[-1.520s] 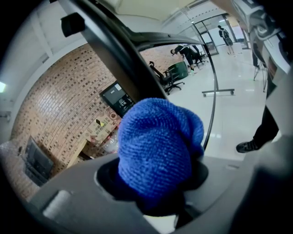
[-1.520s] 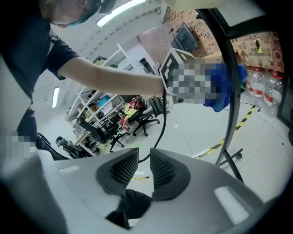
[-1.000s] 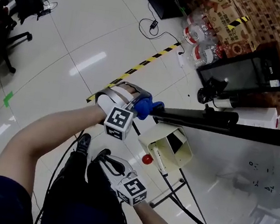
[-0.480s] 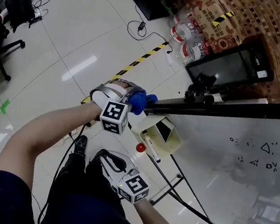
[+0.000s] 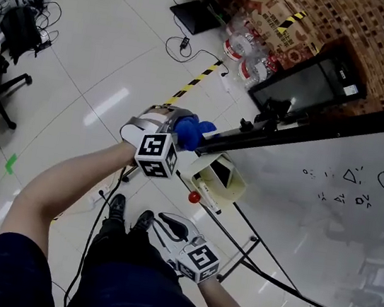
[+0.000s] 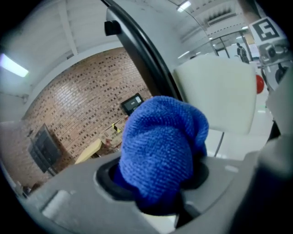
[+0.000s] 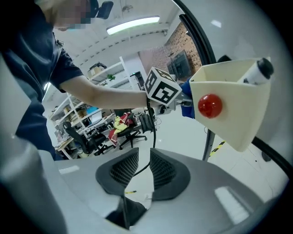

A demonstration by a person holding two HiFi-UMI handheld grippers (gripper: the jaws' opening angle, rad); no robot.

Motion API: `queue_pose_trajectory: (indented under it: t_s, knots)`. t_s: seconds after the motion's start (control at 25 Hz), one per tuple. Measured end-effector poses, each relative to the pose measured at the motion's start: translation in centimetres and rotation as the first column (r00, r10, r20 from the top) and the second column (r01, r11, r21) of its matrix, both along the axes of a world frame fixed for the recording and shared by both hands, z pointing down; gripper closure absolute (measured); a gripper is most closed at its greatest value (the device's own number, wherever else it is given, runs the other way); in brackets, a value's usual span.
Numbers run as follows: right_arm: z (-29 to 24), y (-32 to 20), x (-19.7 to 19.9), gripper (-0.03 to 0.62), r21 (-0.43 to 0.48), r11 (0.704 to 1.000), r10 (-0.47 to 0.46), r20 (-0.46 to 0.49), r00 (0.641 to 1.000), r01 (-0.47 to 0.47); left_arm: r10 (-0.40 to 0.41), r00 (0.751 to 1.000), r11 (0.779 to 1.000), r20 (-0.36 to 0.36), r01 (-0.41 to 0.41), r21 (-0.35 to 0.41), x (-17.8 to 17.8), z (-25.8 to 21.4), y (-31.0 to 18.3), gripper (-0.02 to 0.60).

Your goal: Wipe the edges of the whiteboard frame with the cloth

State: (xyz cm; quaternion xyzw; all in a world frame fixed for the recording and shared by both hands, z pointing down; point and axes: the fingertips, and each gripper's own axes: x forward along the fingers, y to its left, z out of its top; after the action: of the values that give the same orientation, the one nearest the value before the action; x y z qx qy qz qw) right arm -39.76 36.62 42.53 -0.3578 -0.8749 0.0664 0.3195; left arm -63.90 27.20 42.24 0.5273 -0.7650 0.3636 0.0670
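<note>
While left gripper (image 5: 181,132) jaws clench cloth (image 5: 197,131) at whiteboard frame (image 5: 339,123), right gripper (image 7: 141,169) jaws slightly apart, empty.

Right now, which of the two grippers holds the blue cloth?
The left gripper: the cloth is bunched between its jaws, which have just opened slightly. The right gripper, lower down, is empty.

Blue cloth (image 6: 160,151); black whiteboard frame (image 5: 354,121); cream tray (image 5: 217,178), red ball (image 5: 193,197); yellow-black striped floor tape (image 5: 195,82); red-brown brick wall (image 5: 381,34).
</note>
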Motion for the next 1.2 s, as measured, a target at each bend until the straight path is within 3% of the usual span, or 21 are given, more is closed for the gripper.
queue_pose_trajectory:
  t_s: [0.16, 0.36, 0.64, 0.84, 1.2]
  knots:
    - [-0.1, -0.8, 0.4, 0.514, 0.005, 0.999, 0.038, -0.007, 0.999, -0.038, -0.003, 1.000, 0.997, 0.020, 0.002, 0.077, -0.7, -4.1, -1.1, 0.364]
    - [-0.5, -1.1, 0.8, 0.514, 0.019, 0.999, 0.044, -0.003, 0.999, -0.044, 0.015, 0.999, 1.000, 0.042, -0.014, -0.005, -0.7, -2.2, -2.8, 0.381]
    - [-0.8, -1.3, 0.3, 0.514, 0.037, 0.998, 0.052, 0.000, 0.999, -0.052, 0.017, 0.999, 1.000, 0.035, -0.017, -0.010, -1.3, -2.0, -2.9, 0.377]
    - [-1.7, -0.8, -0.4, 0.514, 0.035, 0.999, 0.041, 0.017, 0.999, -0.042, 0.075, 0.989, 0.996, 0.125, -0.068, -0.063, -0.1, -3.9, -3.1, 0.376]
    - [-2.1, -0.8, -1.6, 0.514, 0.036, 0.999, 0.034, 0.037, 0.999, -0.035, 0.092, 0.977, 0.996, 0.193, -0.092, -0.010, 0.4, -10.7, -3.2, 0.373]
